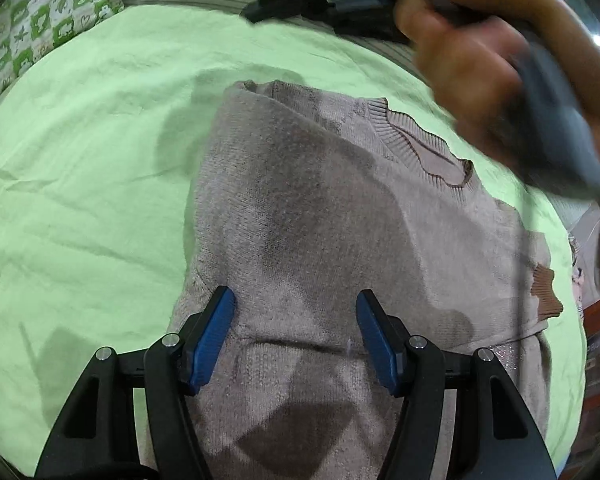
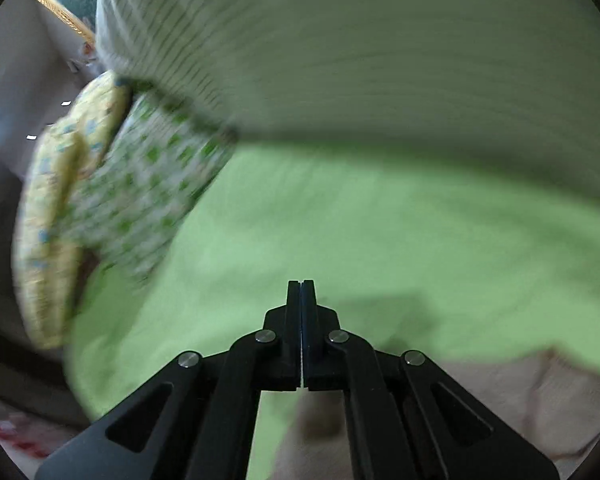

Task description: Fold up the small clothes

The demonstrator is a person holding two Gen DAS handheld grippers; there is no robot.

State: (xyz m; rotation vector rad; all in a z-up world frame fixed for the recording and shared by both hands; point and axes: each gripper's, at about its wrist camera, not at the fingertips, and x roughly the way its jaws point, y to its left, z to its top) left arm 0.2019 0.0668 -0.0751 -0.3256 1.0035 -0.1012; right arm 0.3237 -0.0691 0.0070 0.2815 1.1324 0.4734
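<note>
Beige knit of the sweater (image 1: 320,208) is spread on the green sheet (image 1: 84,184), its lower part hidden under the wide-open left gripper (image 1: 294,336). The right gripper (image 2: 301,292), jaws pressed together on nothing, is seen against blurred pillows (image 2: 140,184) at the sheet's far edge.

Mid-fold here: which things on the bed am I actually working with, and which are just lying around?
In play:
pink knit sweater
left gripper, open above it
right gripper, shut, empty
right hand

Just there:
green bedsheet, the work surface
frog-print pillow
striped blanket

Left gripper (image 1: 295,334), fingers (image 1: 212,340) spread, over the beige sweater (image 1: 340,208).
</note>
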